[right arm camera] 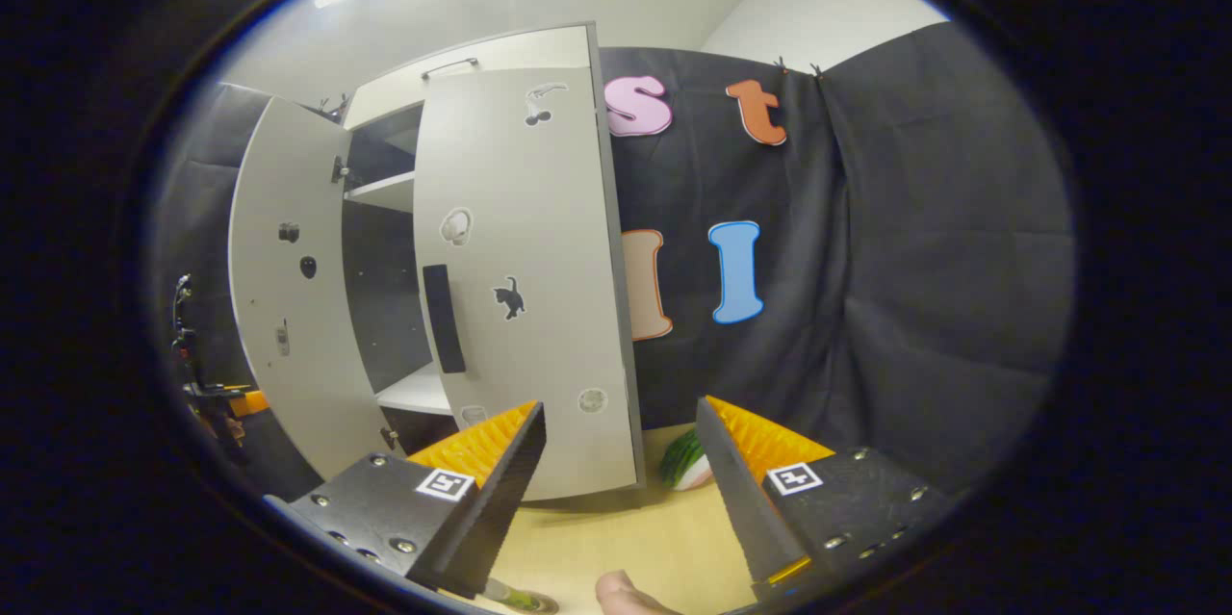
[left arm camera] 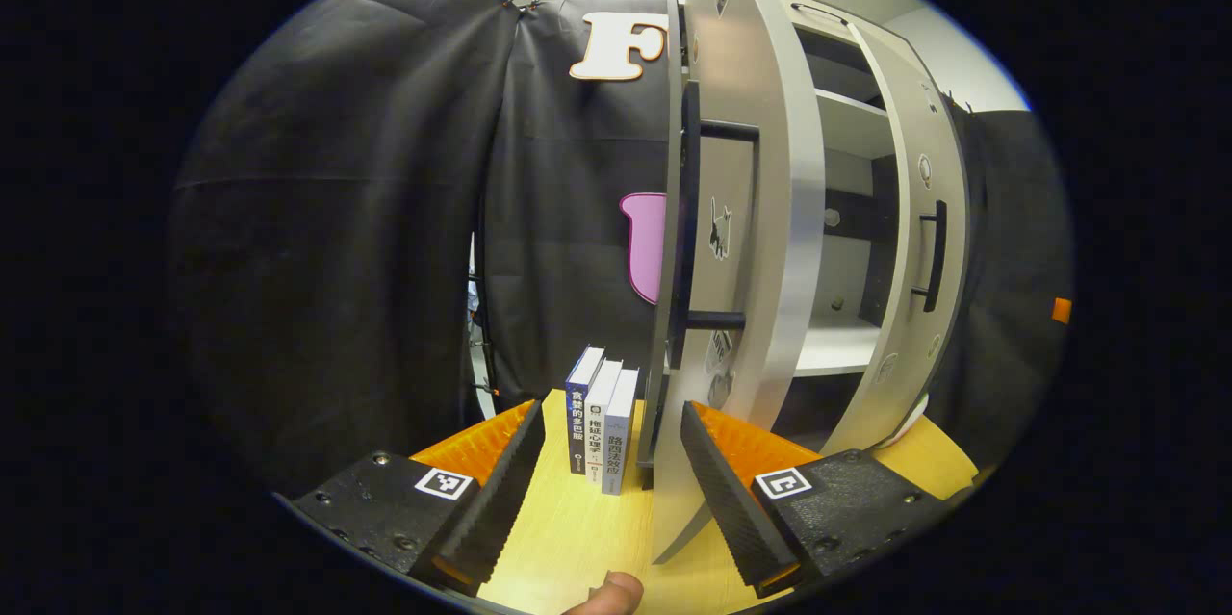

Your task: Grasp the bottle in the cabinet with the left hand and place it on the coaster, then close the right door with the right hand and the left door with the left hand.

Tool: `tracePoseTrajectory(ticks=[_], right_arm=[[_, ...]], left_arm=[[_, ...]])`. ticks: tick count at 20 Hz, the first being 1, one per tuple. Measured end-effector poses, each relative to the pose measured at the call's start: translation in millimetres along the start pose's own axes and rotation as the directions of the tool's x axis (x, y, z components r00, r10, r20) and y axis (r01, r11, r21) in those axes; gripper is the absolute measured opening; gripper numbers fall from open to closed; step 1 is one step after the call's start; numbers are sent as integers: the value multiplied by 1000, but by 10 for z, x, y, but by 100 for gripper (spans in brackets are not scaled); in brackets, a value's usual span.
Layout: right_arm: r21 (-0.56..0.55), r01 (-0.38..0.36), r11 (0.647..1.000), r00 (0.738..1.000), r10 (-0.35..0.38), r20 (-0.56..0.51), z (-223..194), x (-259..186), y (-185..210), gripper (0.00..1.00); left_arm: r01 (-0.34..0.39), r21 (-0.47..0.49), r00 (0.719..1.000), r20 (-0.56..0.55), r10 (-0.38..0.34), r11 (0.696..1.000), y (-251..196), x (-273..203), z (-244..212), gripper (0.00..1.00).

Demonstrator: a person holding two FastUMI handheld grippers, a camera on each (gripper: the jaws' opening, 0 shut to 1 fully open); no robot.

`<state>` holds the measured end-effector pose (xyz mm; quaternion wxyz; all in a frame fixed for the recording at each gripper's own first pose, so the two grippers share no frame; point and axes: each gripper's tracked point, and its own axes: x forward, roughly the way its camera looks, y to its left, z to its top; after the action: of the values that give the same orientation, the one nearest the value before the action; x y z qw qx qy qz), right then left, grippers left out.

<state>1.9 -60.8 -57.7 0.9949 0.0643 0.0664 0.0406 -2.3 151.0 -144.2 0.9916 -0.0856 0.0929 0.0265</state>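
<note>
In the left gripper view the white cabinet's left door stands swung out, nearly edge-on, with its black bar handle facing me. My left gripper is open, and the door's lower edge hangs in the gap close to its right-hand finger. The right door stands ajar beyond a bare shelf. In the right gripper view the right door with its black handle is just ahead of my open right gripper. The left door stands wide open.
Three upright books stand on the wooden table left of the cabinet. A green striped thing lies by the cabinet's right side. A small greenish round thing is cut off at the bottom edge. Black cloth walls the booth.
</note>
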Motion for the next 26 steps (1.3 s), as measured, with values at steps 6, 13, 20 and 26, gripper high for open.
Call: tracePoseTrajectory(ticks=[6,13,20,26], right_arm=[[10,9,1000,1000,-9,8,19,-48,-91,92],[-11,34,999,999,-34,7,9,-112,-198,98],[-22,43,999,999,-43,11,18,-197,-133,97],[-52,41,998,999,-41,2,-1,-247,8,95]], left_arm=[[66,56,998,-1,-66,996,-348,23,8,94],[95,93,995,7,-96,991,-573,58,10,89],[125,66,992,1,-126,990,-623,70,-8,94],[137,126,990,-3,-138,983,-870,252,-112,95]])
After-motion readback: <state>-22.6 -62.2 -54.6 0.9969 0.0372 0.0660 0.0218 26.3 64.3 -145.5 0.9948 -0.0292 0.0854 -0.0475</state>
